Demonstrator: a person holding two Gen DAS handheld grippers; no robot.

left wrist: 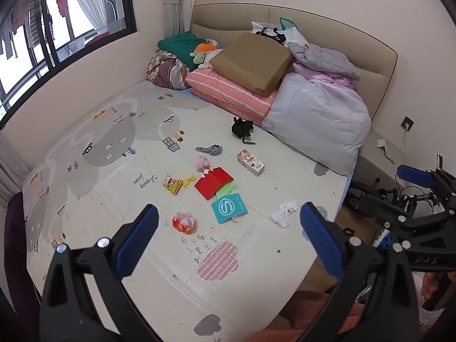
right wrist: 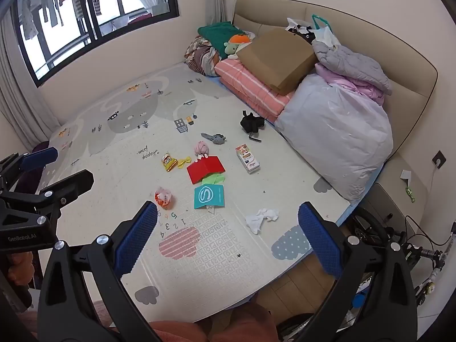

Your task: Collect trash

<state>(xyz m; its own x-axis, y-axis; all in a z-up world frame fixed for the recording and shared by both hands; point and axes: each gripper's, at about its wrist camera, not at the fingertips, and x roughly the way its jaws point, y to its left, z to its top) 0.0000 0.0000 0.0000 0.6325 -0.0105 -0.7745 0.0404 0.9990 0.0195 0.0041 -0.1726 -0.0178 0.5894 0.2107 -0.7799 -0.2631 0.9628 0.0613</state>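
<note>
Plainly, both sets of jaws stand spread wide with nothing between them: the left gripper point(left wrist: 229, 222) and the right gripper point(right wrist: 228, 219) hang above the near end of the bed, whose patterned play mat point(right wrist: 119, 171) carries the scattered trash. Nearest the left gripper lies an orange-and-white wrapper point(left wrist: 183, 221); just past it a teal card point(left wrist: 228, 208) touches a green scrap and a red folder point(left wrist: 213, 182). A crumpled white tissue point(right wrist: 260, 217) lies near the mat's right edge, apart from the rest. Farther out sit a yellow snack packet point(left wrist: 172, 184), a pink wad point(left wrist: 201, 162), a small carton point(right wrist: 247, 159), a grey rag point(right wrist: 214, 138) and a black bundle point(right wrist: 250, 122). Folded bedding and a brown box point(right wrist: 278, 57) are piled against the headboard.
</note>
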